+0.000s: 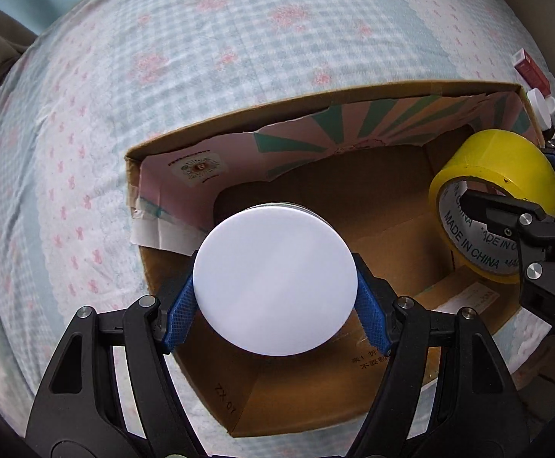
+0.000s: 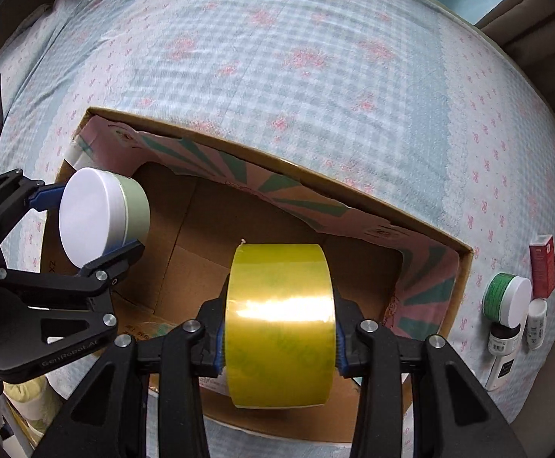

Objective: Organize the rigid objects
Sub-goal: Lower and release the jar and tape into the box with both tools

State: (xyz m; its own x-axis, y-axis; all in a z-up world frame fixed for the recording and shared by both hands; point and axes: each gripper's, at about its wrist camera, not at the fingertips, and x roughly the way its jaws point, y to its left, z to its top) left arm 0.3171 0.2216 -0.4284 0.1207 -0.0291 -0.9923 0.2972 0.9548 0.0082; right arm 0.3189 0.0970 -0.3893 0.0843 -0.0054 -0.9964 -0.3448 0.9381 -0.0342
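My left gripper [image 1: 275,297] is shut on a round jar with a white lid [image 1: 275,280] and holds it over the left part of an open cardboard box [image 1: 315,101]. The jar [image 2: 98,215] shows a pale green body in the right wrist view, with the left gripper [image 2: 86,229] around it. My right gripper [image 2: 279,328] is shut on a roll of yellow tape [image 2: 280,320] above the box [image 2: 277,162]. The tape [image 1: 495,198] also shows at the right in the left wrist view. The box floor under both looks bare.
The box sits on a bed with a blue checked sheet [image 2: 315,76]. Right of the box lie a red carton [image 2: 543,269], a green jar with a white lid [image 2: 508,297], a small white bottle [image 2: 537,322] and a dark bottle [image 2: 502,347].
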